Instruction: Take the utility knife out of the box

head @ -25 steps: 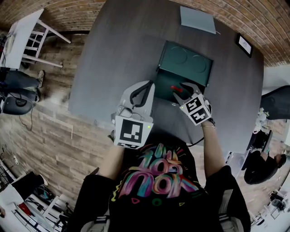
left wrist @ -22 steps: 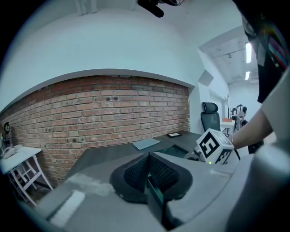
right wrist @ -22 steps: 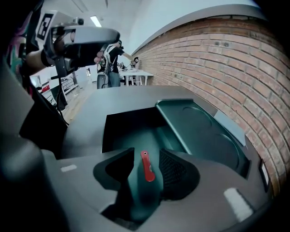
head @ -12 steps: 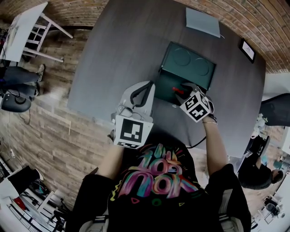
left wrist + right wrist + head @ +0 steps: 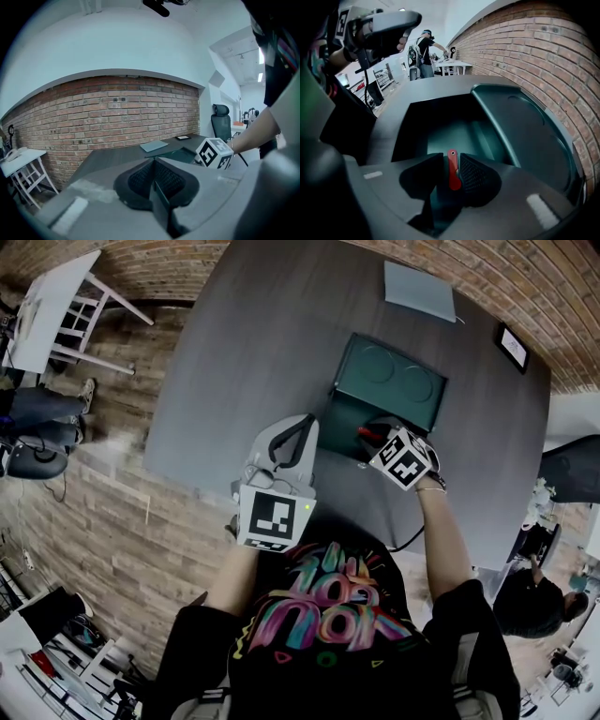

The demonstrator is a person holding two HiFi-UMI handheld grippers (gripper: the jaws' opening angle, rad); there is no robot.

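Observation:
A dark green box (image 5: 349, 411) stands on the grey table (image 5: 244, 352) with its lid (image 5: 392, 376) swung back. Inside it lies a red utility knife (image 5: 367, 431). My right gripper (image 5: 379, 434) reaches steeply down into the box. In the right gripper view the knife (image 5: 452, 168) stands between the pads, against the right one, with a thin dark gap on the left. The jaws of the right gripper (image 5: 451, 176) are closing. My left gripper (image 5: 302, 427) hovers left of the box with nothing in it. Its pads meet in the left gripper view, so the left gripper (image 5: 154, 183) is shut.
A grey pad (image 5: 419, 290) lies at the table's far edge and a small dark framed device (image 5: 514, 346) at the far right. A white side table (image 5: 47, 306) stands off to the left. People and office chairs are at the right.
My right gripper has sunk a little deeper into the box, down over the red knife. The left gripper has stayed where it was.

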